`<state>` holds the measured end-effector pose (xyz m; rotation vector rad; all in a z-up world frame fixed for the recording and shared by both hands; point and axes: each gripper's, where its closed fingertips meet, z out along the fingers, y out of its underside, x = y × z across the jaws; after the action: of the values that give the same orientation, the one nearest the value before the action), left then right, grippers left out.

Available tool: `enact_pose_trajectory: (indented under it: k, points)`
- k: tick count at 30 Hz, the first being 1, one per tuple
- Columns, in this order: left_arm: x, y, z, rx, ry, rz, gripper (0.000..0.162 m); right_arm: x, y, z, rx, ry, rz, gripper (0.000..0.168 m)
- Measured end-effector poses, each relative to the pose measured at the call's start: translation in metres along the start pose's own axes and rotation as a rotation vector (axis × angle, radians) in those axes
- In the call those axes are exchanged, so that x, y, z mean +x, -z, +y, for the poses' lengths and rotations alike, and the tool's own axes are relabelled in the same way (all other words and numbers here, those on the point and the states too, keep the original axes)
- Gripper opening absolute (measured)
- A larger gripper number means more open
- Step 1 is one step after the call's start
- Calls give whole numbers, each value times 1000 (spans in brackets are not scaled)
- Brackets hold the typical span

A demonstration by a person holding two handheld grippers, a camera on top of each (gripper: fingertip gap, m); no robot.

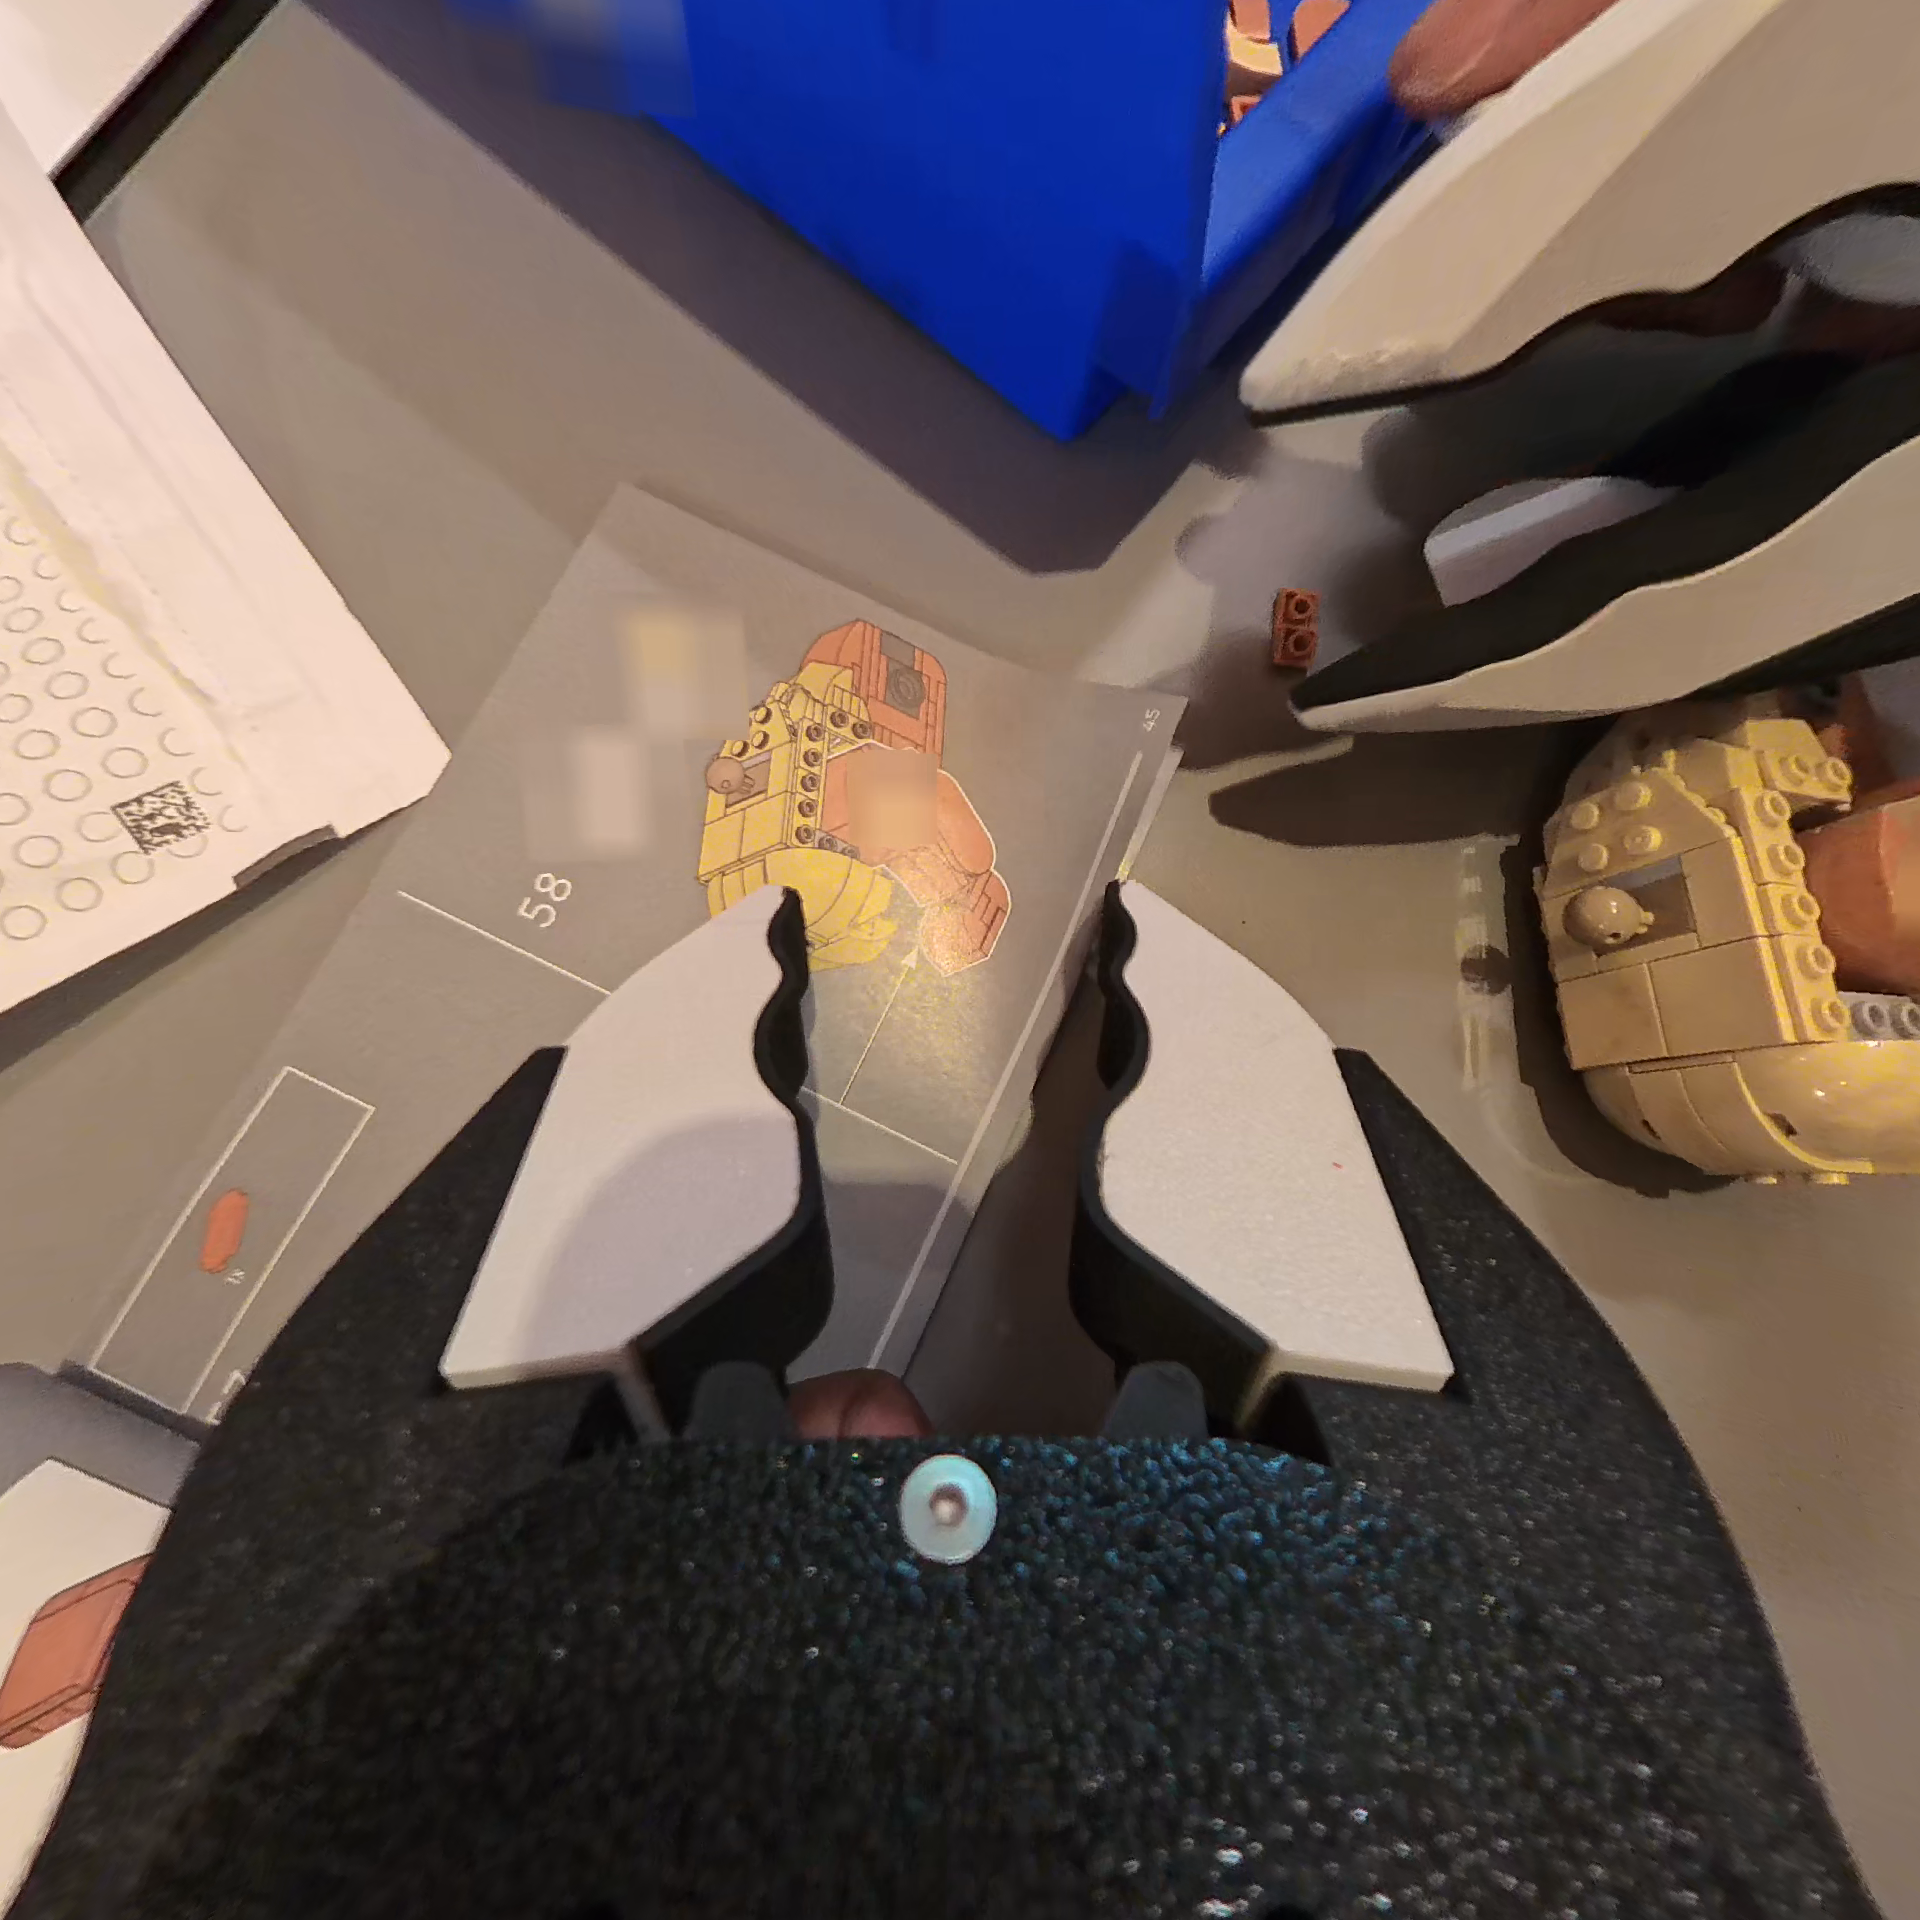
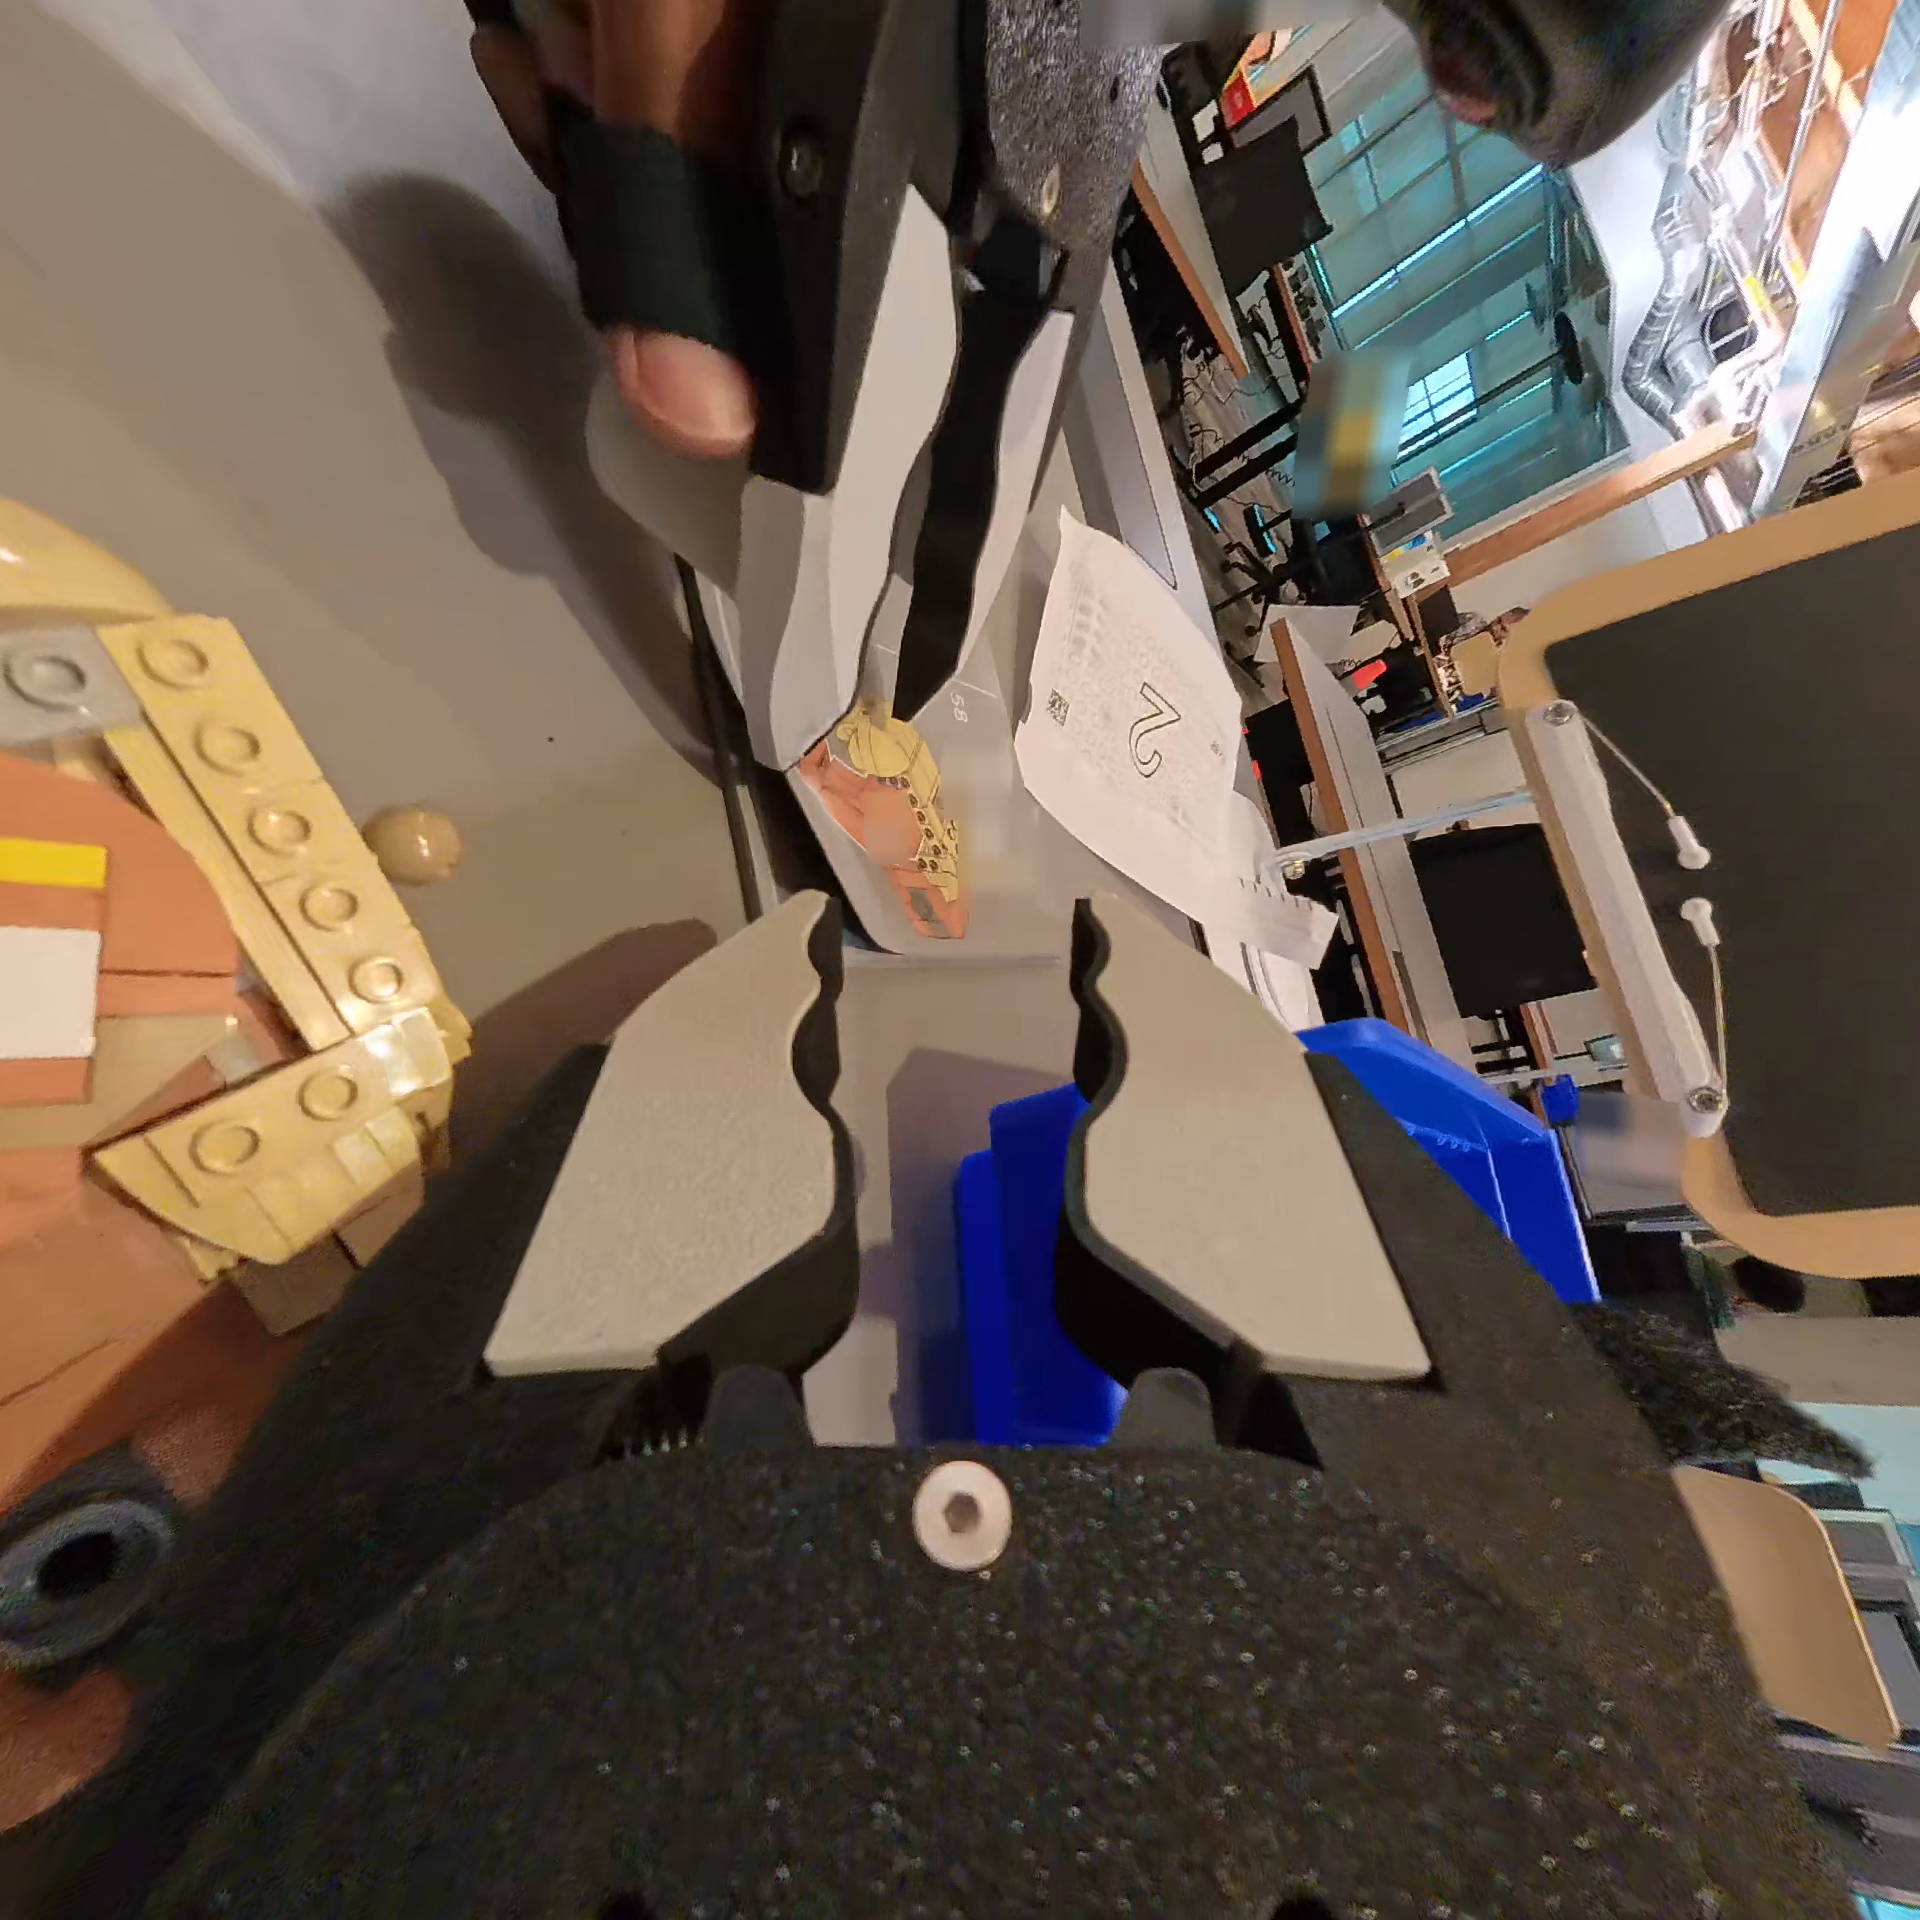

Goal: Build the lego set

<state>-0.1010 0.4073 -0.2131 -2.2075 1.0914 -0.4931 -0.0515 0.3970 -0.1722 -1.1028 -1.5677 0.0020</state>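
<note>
Both hand-held grippers, left (image 1: 951,914) and right (image 2: 951,925), released; tan model (image 1: 1704,956) half cut off.

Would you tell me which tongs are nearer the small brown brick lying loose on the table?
Right. The right tongs have a fingertip just beside the brown brick; the left tongs hang farther back over the instruction booklet.
</note>
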Motion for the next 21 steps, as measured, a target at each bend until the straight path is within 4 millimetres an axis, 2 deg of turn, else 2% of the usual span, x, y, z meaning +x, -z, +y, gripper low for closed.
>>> enact_pose_trajectory:
  k: [9, 21]
  points:
    - [-1, 2, -1, 5, 3, -3, 54, -4, -18, 4, -34, 45, -39, 42]
    - [0, 2, 0, 0, 4, 3, 54, -5, -23, 4, -47, 26, -25, 38]
